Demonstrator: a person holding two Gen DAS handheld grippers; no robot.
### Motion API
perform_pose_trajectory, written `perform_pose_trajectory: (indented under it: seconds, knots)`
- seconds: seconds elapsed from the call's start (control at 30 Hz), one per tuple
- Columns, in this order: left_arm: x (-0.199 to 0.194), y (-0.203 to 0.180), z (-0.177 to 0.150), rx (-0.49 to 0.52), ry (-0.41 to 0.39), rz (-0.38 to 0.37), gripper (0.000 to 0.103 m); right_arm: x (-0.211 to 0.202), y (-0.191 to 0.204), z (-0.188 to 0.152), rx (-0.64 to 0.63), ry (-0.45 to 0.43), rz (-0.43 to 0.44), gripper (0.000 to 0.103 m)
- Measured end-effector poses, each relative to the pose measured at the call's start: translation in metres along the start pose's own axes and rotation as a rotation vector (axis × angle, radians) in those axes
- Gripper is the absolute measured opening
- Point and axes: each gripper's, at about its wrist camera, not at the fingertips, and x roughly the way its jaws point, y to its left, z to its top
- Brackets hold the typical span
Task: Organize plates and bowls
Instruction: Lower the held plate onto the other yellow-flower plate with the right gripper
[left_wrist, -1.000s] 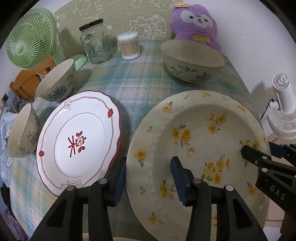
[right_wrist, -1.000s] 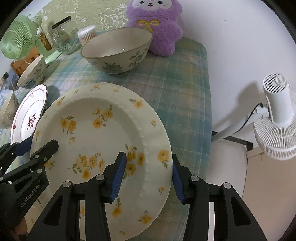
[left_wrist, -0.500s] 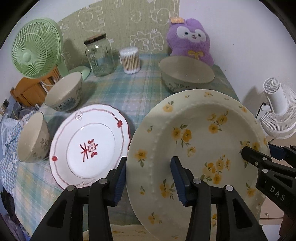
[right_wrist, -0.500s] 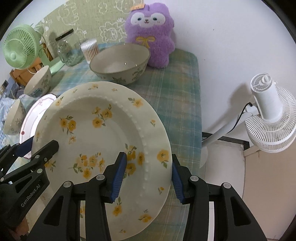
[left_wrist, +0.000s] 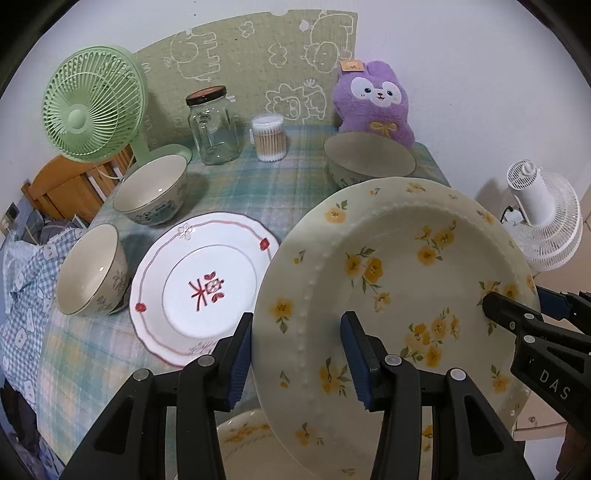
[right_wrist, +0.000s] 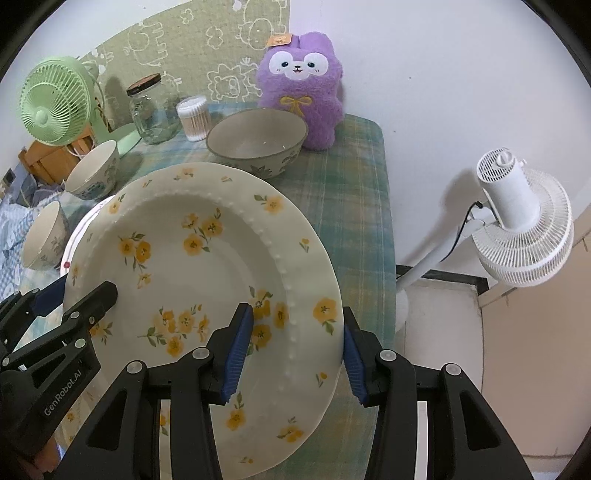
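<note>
A large cream plate with yellow flowers (left_wrist: 399, 280) (right_wrist: 192, 258) hangs tilted above the table, held from both sides. My left gripper (left_wrist: 297, 325) is shut on its left rim, one blue pad on the inner face and one outside the edge. On the opposite rim my right gripper (right_wrist: 295, 321) is shut the same way; it also shows in the left wrist view (left_wrist: 517, 306). A white plate with a red rim (left_wrist: 207, 288) lies on the cloth to the left. Two small bowls (left_wrist: 151, 188) (left_wrist: 92, 269) stand beyond it, and a large bowl (right_wrist: 258, 144) stands further back.
Another flowered dish (left_wrist: 251, 443) shows under the lifted plate at the near edge. At the back stand a glass jar (left_wrist: 212, 125), a tub of cotton swabs (left_wrist: 269, 138), a green fan (left_wrist: 92, 107) and a purple plush toy (left_wrist: 373, 107). A white fan (right_wrist: 517, 221) stands off the table's right edge.
Both grippers have risen with the flowered plate in them, and the table looks further below. A second flowered dish has come into view beneath it.
</note>
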Motion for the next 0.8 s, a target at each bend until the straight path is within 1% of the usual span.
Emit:
perform_pose_trajectory:
  seconds: [0.33,0.8]
  knots:
    - [-0.020,0.020,-0.034,0.006,0.014,-0.024,0.047,-0.022,0.026,-0.037,0.032,0.003,-0.028,0.049]
    - [-0.025,0.036,-0.087,0.081,0.054,-0.054,0.047,-0.025,0.053,-0.100,0.110,0.054,-0.060,0.049]
